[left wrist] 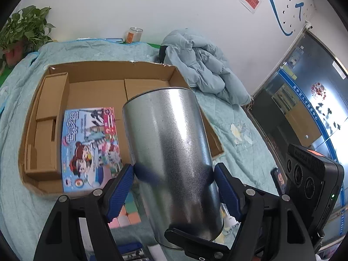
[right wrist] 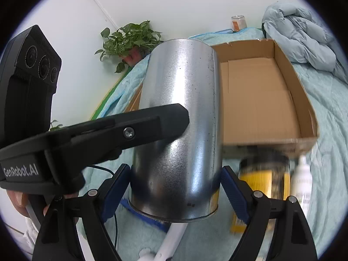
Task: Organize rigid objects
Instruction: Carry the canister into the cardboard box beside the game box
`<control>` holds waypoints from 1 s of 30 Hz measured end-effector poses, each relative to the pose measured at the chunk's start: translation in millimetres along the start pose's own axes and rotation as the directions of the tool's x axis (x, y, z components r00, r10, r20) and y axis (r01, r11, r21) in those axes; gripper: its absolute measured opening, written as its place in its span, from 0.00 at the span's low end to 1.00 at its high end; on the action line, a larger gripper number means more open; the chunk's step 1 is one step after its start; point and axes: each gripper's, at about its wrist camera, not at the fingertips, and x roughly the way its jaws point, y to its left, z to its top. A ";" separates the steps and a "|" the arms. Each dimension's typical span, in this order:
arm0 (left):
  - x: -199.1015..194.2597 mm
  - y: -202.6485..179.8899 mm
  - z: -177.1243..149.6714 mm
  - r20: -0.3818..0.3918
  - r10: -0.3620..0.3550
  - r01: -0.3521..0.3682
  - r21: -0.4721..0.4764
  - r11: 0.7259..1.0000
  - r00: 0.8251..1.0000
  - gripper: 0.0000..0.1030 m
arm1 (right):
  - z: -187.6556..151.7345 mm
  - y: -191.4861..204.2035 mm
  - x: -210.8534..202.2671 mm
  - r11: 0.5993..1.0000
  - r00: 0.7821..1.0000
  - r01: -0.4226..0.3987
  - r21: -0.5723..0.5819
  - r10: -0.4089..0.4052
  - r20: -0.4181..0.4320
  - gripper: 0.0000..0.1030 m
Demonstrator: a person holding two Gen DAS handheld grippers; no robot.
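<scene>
Galvanised metal can (left wrist: 171,152) — clamped by left tongs (left wrist: 174,174) and right tongs (right wrist: 174,180) | above cardboard box (left wrist: 104,74)

One metal can (left wrist: 171,158) sits between my fingers (left wrist: 121,187). One cardboard box (left wrist: 108,74), holding one picture book (left wrist: 89,143). One padded jacket (left wrist: 202,65). One glass jar (left wrist: 133,34). One potted plant (left wrist: 24,28). One yellow-labelled jar (right wrist: 264,178) and one white bottle (right wrist: 301,180). Two grippers: left gripper (left wrist: 174,187), right gripper (right wrist: 176,187).
</scene>
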 end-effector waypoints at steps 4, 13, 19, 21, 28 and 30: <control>11.7 11.1 22.8 -0.004 0.013 -0.013 -0.009 1.000 1.000 0.71 | 19.1 -5.5 13.2 1.000 1.000 -0.013 0.013 0.014 -0.015 0.82; 48.1 28.9 53.8 -0.036 0.044 -0.044 -0.009 0.999 0.998 0.70 | 47.4 -22.6 41.8 0.997 0.997 -0.044 0.065 0.048 -0.065 0.82; 71.8 43.8 60.5 -0.064 0.043 -0.046 -0.037 0.998 0.997 0.69 | 57.6 -28.0 60.5 0.998 0.993 -0.023 0.062 0.030 -0.114 0.82; 82.5 49.4 61.6 -0.087 0.040 -0.044 -0.051 0.998 0.995 0.68 | 58.8 -31.3 67.9 0.998 0.991 -0.016 0.058 0.024 -0.133 0.82; 121.9 65.1 51.4 -0.182 0.039 -0.051 -0.062 0.997 0.982 0.42 | 58.3 -46.3 89.9 0.995 0.982 0.037 0.092 -0.019 -0.190 0.81; 131.3 68.1 47.4 -0.212 0.049 -0.062 -0.056 0.997 0.976 0.41 | 58.1 -46.3 92.4 0.995 0.980 0.042 0.095 -0.023 -0.200 0.81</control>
